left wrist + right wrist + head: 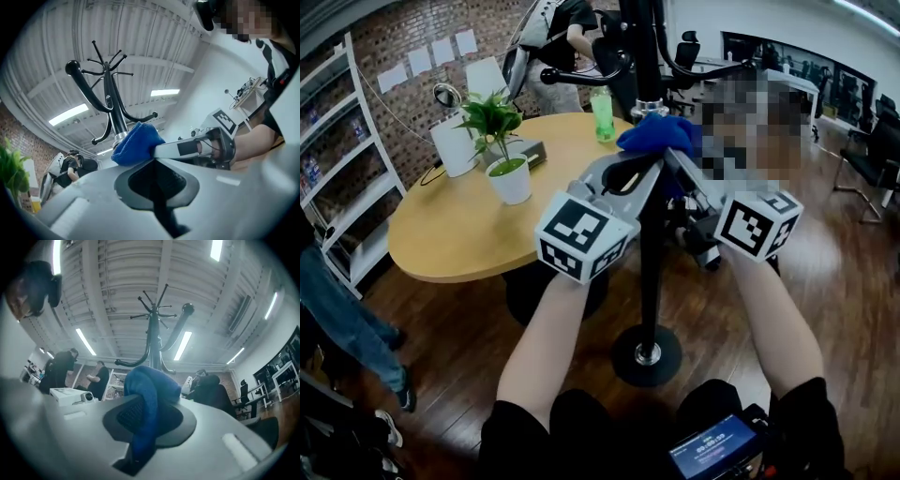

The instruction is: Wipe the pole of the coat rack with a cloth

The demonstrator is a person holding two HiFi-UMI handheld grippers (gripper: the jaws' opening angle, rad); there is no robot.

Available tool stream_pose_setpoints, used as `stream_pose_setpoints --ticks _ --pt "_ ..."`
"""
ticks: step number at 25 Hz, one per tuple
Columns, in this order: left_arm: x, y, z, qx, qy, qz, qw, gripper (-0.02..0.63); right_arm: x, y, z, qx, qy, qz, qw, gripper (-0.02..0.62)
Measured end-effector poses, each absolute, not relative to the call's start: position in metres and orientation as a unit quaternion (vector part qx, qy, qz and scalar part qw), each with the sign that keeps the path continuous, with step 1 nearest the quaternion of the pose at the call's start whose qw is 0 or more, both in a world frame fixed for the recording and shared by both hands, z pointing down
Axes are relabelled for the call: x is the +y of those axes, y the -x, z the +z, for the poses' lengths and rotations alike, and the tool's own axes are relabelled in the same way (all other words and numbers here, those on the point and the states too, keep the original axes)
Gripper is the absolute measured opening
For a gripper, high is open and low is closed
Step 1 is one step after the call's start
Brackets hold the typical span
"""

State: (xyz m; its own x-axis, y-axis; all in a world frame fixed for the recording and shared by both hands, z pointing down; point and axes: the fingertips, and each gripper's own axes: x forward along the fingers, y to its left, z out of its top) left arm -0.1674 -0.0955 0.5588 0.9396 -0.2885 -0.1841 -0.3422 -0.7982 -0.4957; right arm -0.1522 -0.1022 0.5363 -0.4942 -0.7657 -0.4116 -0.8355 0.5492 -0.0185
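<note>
Grips a blue cloth (149,392) tight in the right tongs (146,401), bunched against the pole (649,253) of the coat rack (110,93), just under its silver collar. Holds the left tongs (157,161) closed on nothing, tips just beside the cloth. Stands near a round worktop (459,234) bearing a potted plant (502,141) and green bottle (602,114).

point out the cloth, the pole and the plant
cloth (661,134): head view, middle of the blue bundle
pole (650,267): head view, bare black shaft above the base
plant (492,117): head view, green leaves
</note>
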Motion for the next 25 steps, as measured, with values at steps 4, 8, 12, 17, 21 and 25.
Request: stream_pose_setpoints --ticks 4,8,12,17,21,25 --pt "-0.096 0.167 0.576 0.168 0.948 0.044 0.265 0.003 -0.103 0.154 0.553 0.862 0.467 0.112 0.164 0.046" --pt "-0.095 0.169 0.649 0.127 0.963 -0.008 0.239 0.003 -0.106 0.161 0.624 0.864 0.48 0.135 0.07 0.046" --pt "-0.095 0.175 0.748 0.09 0.976 -0.047 0.191 0.003 -0.105 0.172 0.722 0.867 0.478 0.138 -0.025 0.046" --pt "-0.092 0.175 0.892 0.077 0.969 -0.157 0.171 0.003 -0.108 0.171 0.87 0.875 0.479 0.031 -0.063 0.046" --pt "-0.095 0.177 1.025 0.069 0.961 -0.239 0.123 0.003 -0.112 0.175 1.002 0.863 0.487 -0.061 -0.12 0.046" --pt "-0.095 0.18 1.148 0.068 0.944 -0.316 0.069 0.003 -0.111 0.182 1.116 0.846 0.493 -0.128 -0.159 0.046"
